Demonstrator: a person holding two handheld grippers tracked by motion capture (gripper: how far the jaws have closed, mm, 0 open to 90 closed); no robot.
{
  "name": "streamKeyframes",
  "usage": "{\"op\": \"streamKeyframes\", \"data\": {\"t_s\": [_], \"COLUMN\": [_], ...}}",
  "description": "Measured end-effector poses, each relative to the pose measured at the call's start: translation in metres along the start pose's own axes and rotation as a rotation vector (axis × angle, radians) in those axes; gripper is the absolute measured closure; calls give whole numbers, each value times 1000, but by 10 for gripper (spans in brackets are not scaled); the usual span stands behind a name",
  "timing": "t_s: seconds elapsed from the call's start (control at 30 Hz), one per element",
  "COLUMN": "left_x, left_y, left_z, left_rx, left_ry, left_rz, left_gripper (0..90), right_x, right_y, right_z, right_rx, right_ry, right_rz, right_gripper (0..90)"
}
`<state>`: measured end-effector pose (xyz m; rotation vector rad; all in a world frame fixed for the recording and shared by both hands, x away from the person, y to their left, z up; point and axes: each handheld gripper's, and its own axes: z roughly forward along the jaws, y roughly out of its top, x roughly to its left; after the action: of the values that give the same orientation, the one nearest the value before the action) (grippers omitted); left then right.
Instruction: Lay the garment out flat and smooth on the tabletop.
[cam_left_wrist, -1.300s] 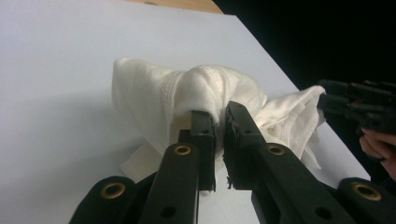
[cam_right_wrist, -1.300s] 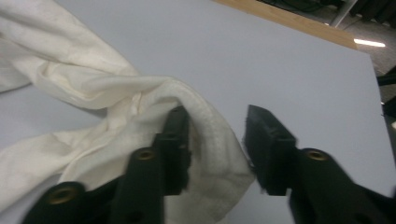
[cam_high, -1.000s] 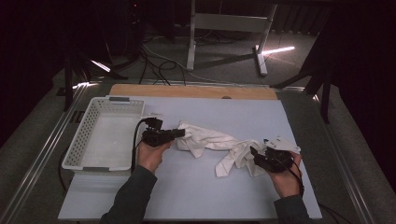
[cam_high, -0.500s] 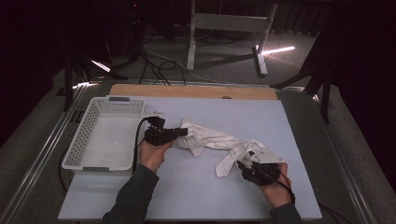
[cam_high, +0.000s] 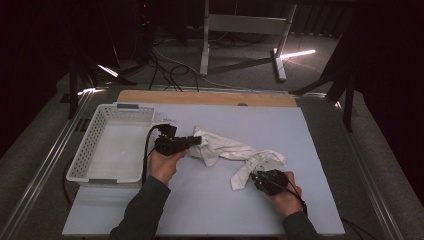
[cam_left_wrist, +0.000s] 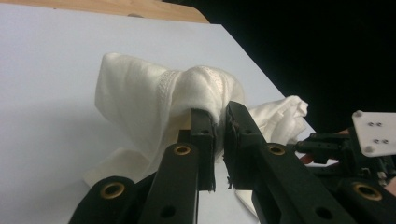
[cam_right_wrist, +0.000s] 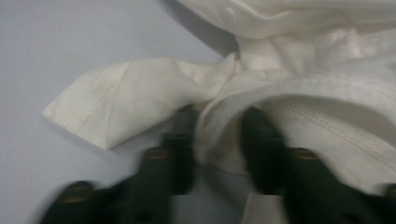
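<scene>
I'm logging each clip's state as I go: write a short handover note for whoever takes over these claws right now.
Left claw: shut on a fold of the white cloth at its left end, near the basket.
Right claw: at the cloth's right end; its jaws have just been closing, an edge of cloth between them, grip not confirmed.
White basket: left of the cloth on the blue mat.
Done: left end gripped.
Left: probably secure the right end, then lift or spread the cloth.

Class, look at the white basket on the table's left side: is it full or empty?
Empty. In the high view the white basket shows a bare floor, and the white cloth lies outside it on the table.
</scene>
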<state>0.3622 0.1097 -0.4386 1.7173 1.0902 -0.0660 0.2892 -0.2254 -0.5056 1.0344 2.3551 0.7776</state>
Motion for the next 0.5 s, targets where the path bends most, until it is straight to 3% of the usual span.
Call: {"op": "streamKeyframes", "data": {"t_s": [0.07,0.27,0.5], "left_x": [-1,1,5], "left_y": [1,4,7], "left_z": [-1,-12,-22], "left_rx": [-2,-24,-45], "left_ry": [1,-1,5], "left_rz": [0,-10,-31], "left_gripper": [836,836,836], "right_x": [-2,-16,-48], "right_y": [1,1,-10], "right_z": [-2,-33,-66], "right_rx": [-3,-75,-135], "right_ry": [-13,-69,-125], "right_rz": [0,19,107], "right_gripper": [860,865,868]}}
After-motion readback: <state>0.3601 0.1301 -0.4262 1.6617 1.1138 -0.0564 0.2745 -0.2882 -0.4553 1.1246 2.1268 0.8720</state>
